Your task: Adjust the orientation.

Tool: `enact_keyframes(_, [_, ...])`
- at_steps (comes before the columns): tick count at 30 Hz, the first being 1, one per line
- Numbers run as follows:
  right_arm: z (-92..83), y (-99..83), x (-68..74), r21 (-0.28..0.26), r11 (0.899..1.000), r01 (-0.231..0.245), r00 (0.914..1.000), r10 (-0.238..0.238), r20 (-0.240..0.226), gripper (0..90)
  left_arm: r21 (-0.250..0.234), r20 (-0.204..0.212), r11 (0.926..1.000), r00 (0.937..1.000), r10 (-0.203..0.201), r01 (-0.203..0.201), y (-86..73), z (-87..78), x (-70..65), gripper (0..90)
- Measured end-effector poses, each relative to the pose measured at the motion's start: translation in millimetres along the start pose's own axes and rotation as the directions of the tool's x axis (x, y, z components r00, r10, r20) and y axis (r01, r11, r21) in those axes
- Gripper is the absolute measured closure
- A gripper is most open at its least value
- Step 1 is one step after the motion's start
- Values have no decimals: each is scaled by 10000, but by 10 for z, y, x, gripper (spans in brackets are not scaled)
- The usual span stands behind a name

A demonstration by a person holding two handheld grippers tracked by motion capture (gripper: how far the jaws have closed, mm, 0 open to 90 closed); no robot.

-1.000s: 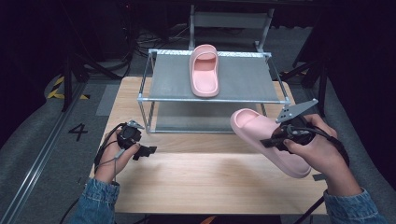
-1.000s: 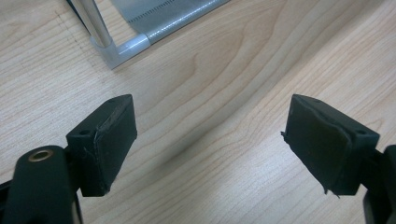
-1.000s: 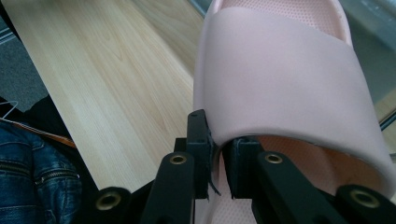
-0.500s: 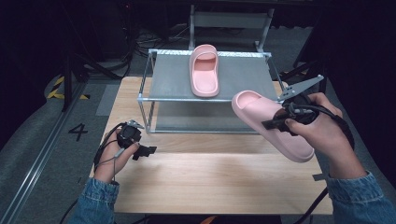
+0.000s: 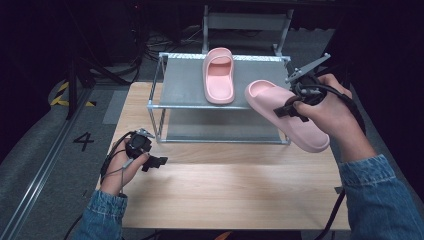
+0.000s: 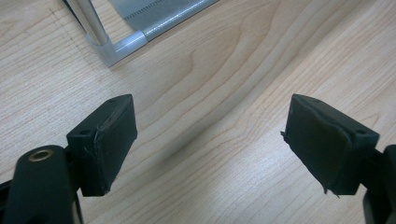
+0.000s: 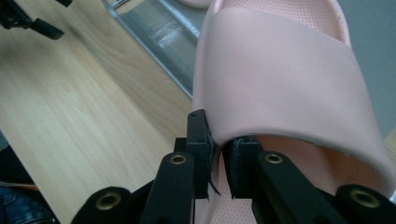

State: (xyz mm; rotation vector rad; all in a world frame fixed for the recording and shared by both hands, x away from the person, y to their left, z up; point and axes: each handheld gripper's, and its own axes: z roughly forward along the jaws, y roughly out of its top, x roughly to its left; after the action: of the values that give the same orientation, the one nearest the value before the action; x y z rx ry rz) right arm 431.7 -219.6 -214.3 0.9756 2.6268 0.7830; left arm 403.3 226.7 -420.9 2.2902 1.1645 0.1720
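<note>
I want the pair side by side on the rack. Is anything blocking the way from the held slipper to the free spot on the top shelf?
Nothing visible does. The right gripper holds the slipper by its strap, in the air at the rack's right front corner. The top shelf is bare to the right of the other slipper.

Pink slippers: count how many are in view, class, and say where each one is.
2. One slipper lies on the rack's top shelf; the other slipper is held in the right gripper.
</note>
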Motion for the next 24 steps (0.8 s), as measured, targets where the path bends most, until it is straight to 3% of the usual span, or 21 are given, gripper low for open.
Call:
enact_keyframes(16, [373, 433, -402, 681, 9931, -949, 9938, 906, 646, 819, 71, 122, 9999, 9999, 73, -73, 4, 11, 21, 176])
enact_keyframes(24, [511, 606, -477, 723, 9892, -1276, 9900, 1225, 702, 818, 81, 134, 10000, 9999, -12, 11, -5, 19, 29, 176])
